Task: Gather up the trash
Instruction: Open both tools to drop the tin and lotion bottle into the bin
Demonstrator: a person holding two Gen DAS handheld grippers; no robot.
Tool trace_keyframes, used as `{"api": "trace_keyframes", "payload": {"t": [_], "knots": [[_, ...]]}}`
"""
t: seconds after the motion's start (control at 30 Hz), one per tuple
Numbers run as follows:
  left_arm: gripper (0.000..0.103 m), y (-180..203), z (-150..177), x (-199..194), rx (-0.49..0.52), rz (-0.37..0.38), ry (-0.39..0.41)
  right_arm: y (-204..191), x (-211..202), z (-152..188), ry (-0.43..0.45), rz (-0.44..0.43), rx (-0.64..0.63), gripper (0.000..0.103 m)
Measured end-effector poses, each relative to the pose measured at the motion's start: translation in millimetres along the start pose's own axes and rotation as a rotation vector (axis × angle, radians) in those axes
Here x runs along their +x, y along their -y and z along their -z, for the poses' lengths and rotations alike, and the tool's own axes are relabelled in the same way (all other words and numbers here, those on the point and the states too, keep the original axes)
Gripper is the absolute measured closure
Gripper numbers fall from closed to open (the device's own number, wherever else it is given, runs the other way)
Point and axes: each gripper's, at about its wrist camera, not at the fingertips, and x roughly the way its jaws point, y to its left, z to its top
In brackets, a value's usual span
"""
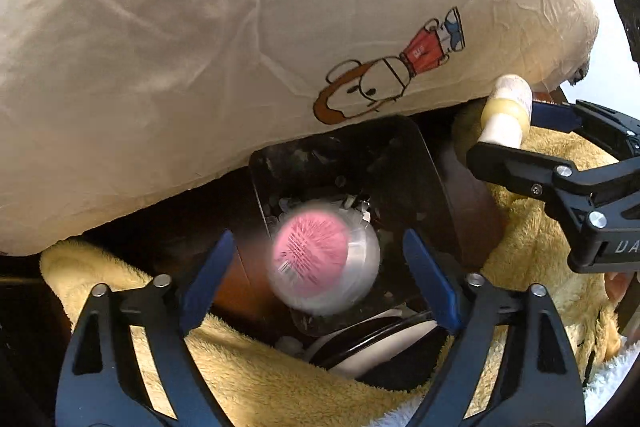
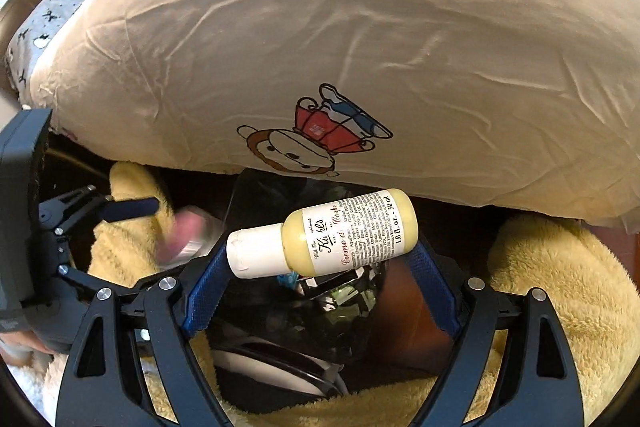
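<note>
Cream cartoon-print pillow [image 1: 200, 47] lies over fluffy yellow blanket [image 1: 280, 379], a black plastic-lined trash bin [image 1: 400, 155] wedged in the dark gap below. Clear round container with pink spiky ball [image 1: 320, 259], blurred, sits free between the left gripper [image 1: 320, 279]'s parted jaws, over the bin mouth. Right gripper [image 2: 316, 259], jaws clenched on a small pale-yellow white-capped lotion bottle [image 2: 332, 233], holds it sideways above the bin.

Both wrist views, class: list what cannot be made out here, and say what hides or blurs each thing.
- Pink-filled clear tub: motion-blurred in both views; contents unclear.
- Bin: far rim hidden under the pillow; inside too dark.
- Lotion bottle: right view, small print unreadable.
- White round object: left view, half hidden by the yellow blanket.
</note>
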Motion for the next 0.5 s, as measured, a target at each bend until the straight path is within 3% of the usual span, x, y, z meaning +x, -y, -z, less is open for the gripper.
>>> {"api": "trace_keyframes", "payload": {"t": [0.07, 0.23, 0.5], "knots": [[0.014, -0.8, 0.4, 0.2, -0.002, -0.003, 0.003, 1.7, -0.8, -1.4, 0.008, 0.004, 0.009, 0.013], [0.011, -2.0, 0.1, -7.3, -0.007, -0.011, 0.014, 8.7, -11.7, -3.0, 0.041, 0.021, 0.037, 0.011], [0.008, -5.3, -7.2, -44.2, -0.025, -0.046, 0.095, 16.4, -37.4, -8.8, 0.112, 0.058, 0.069, 0.004]]}}
